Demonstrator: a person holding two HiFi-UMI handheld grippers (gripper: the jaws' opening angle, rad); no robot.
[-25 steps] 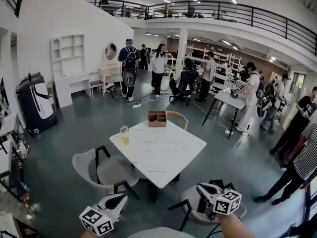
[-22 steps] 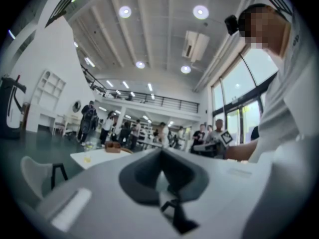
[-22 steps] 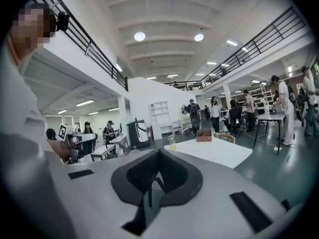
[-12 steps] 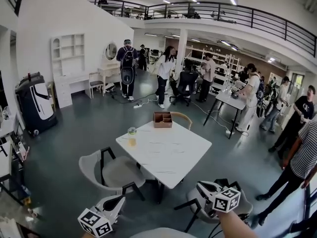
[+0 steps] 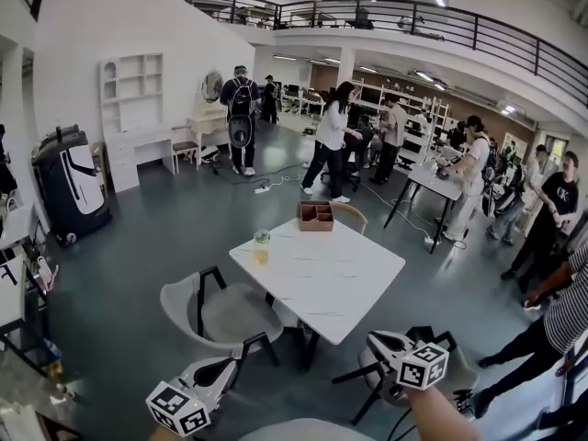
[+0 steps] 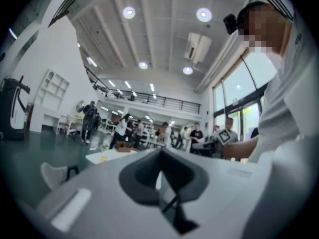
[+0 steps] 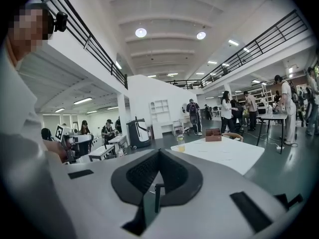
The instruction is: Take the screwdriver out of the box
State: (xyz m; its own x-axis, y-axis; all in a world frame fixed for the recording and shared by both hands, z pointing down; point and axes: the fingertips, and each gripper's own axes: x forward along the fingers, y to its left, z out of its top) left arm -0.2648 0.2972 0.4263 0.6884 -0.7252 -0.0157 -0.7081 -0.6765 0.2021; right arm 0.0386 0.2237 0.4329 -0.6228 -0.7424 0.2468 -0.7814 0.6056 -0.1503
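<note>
Head view: my left hand-held gripper [image 5: 228, 366] and right hand-held gripper [image 5: 375, 340] hang low in the picture, well apart from the white tabletop [image 5: 331, 278]. The brown box [image 5: 315, 216] stands at the tabletop's far edge, with a cup [image 5: 262, 247] near its left edge. I cannot make out the screwdriver.

Left gripper view: my jaws are clenched together on nothing, with the tabletop beyond them.

Right gripper view: these jaws also meet, empty. The box sits past the cup.
</note>
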